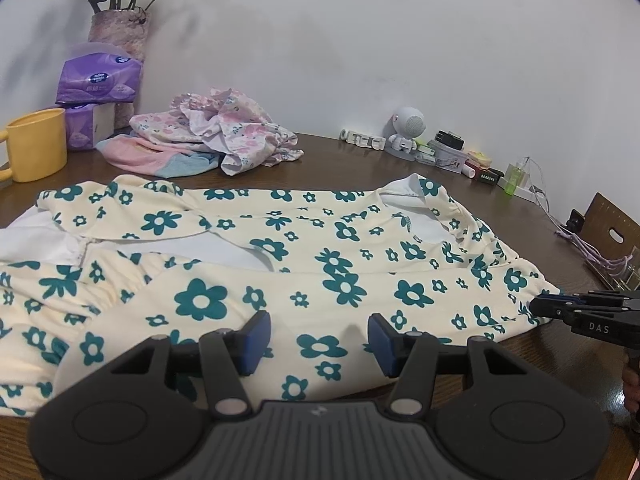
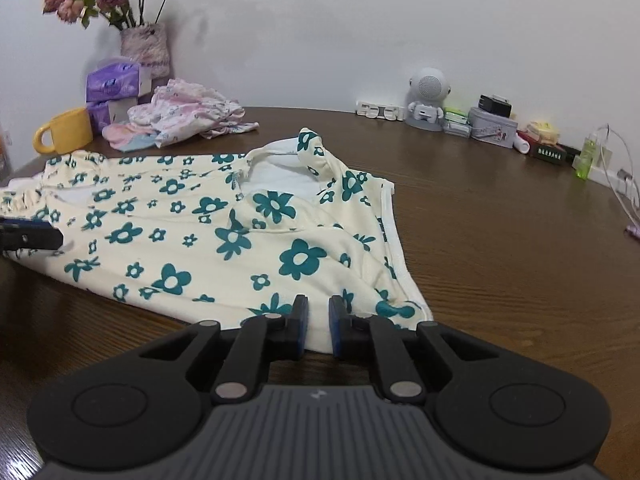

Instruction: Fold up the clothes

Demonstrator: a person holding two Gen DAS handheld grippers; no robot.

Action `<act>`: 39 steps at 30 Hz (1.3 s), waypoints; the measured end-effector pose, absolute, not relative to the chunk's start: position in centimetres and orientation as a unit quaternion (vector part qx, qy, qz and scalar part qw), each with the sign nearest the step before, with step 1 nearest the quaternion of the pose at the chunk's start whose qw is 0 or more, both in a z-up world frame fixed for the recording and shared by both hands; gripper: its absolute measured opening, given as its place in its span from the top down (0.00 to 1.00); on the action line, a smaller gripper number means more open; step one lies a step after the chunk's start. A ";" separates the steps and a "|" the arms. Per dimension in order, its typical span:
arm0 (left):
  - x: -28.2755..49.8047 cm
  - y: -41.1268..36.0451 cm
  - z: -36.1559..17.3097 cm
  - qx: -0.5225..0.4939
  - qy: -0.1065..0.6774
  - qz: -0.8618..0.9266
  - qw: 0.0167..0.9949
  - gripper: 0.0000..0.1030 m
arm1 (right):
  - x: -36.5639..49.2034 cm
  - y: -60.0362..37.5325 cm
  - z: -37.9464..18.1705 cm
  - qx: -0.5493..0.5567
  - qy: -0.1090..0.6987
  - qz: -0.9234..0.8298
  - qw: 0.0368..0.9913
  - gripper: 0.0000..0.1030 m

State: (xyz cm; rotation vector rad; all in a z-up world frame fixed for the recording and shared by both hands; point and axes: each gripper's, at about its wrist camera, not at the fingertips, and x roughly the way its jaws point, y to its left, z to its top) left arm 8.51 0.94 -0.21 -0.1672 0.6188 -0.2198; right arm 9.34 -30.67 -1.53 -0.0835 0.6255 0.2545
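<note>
A cream garment with teal flowers (image 1: 248, 272) lies spread on the brown table; it also shows in the right wrist view (image 2: 224, 232). My left gripper (image 1: 318, 338) is open, its blue pads (image 1: 258, 334) wide apart just above the garment's near edge. My right gripper (image 2: 318, 324) has its pads close together with a narrow gap, and the garment's near hem lies between them; whether they pinch the cloth I cannot tell. The right gripper shows in the left wrist view (image 1: 538, 307) at the garment's right edge. The left gripper shows at the left edge of the right wrist view (image 2: 56, 236).
A heap of pink floral clothes (image 1: 216, 136) lies at the back. A yellow mug (image 1: 38, 144), purple tissue packs (image 1: 96, 80) and a flower vase (image 1: 120, 32) stand back left. A white speaker figure (image 2: 426, 96), a tin (image 2: 492, 128), small boxes and cables (image 2: 624, 196) line the right wall.
</note>
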 end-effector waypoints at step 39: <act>7.3 -2.1 -0.4 -0.028 0.309 -0.112 0.944 0.31 | 8.0 -21.9 -1.4 -0.080 0.298 0.227 0.924 0.84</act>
